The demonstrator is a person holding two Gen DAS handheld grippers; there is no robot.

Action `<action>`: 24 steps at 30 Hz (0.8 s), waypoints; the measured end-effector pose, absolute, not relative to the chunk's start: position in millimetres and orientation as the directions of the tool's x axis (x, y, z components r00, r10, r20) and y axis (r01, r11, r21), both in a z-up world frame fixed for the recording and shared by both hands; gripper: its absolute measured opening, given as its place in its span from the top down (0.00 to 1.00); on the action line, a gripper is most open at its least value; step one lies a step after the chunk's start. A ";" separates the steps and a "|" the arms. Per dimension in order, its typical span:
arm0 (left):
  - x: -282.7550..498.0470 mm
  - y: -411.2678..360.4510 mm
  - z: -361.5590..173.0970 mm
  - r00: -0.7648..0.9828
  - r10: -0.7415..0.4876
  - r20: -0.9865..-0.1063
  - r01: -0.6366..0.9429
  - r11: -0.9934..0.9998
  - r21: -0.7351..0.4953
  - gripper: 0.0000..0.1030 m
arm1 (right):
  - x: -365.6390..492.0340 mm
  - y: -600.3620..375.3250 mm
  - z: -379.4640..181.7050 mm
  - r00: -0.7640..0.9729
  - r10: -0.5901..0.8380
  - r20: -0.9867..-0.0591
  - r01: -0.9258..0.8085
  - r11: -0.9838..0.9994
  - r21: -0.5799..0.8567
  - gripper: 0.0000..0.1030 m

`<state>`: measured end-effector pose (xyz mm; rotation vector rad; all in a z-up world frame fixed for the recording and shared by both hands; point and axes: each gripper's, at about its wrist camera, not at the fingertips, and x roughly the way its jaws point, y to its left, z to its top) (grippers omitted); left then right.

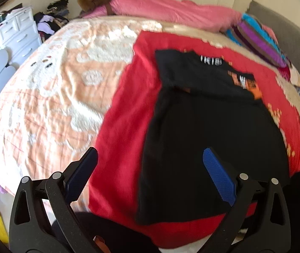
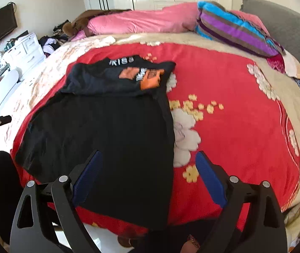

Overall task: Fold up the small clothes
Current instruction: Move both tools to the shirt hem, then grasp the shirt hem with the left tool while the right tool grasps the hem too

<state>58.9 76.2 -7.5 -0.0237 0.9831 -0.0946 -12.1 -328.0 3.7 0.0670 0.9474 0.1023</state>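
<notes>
Blue-padded fingers of our left gripper (image 1: pixel 150 155) stand wide apart with nothing between them, hovering over the near edge of the bed (image 1: pixel 50 88). Our right gripper (image 2: pixel 148 158) is spread just as wide and also holds nothing. Below both lies the black T-shirt (image 2: pixel 107 130), flat on a red floral blanket (image 2: pixel 234 116). Its upper part is folded down over the body, showing an orange print and white lettering, which we think reads "KISS", though blur smears it. The shirt's right edge runs between our right fingers. Farther out, a pink quilt (image 2: pixel 141 22) and a striped pillow (image 2: pixel 236 29) sit near the grey headboard (image 2: pixel 284 25). A white drawer unit (image 1: pixel 19 33) stands beside the bed.
</notes>
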 end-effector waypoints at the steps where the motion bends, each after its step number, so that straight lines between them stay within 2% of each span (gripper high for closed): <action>1: 57.7 75.3 -12.4 0.533 -0.093 -0.841 0.072 0.995 -0.065 0.09 | -13.2 -328.4 0.7 0.565 0.110 -0.817 -0.051 0.994 0.099 0.13; 10: 54.4 72.7 -47.6 0.400 -0.113 -0.909 0.080 0.993 -0.088 0.09 | -15.7 -324.1 -46.6 0.361 0.066 -0.930 0.002 0.997 0.072 0.13; 19: 59.9 67.3 -85.2 0.271 -0.051 -0.961 0.091 0.995 -0.027 0.09 | -9.4 -317.8 -72.4 0.250 0.029 -0.968 0.025 0.999 0.037 0.13; 21: 60.3 65.0 -92.3 0.244 -0.055 -0.968 0.100 0.994 -0.031 0.10 | -9.7 -320.7 -74.7 0.240 0.045 -0.970 0.039 0.998 0.055 0.16; 22: 59.8 63.7 -94.0 0.238 -0.068 -0.969 0.107 0.993 -0.043 0.14 | -9.8 -321.8 -76.0 0.235 0.055 -0.970 0.042 0.997 0.067 0.17; 23: 59.4 62.5 -95.6 0.231 -0.079 -0.970 0.113 0.992 -0.054 0.18 | -10.1 -322.6 -77.6 0.228 0.068 -0.971 0.042 0.996 0.080 0.25; 24: 58.8 61.4 -97.6 0.223 -0.090 -0.971 0.117 0.991 -0.065 0.26 | -10.3 -323.2 -79.9 0.219 0.082 -0.972 0.038 0.995 0.093 0.35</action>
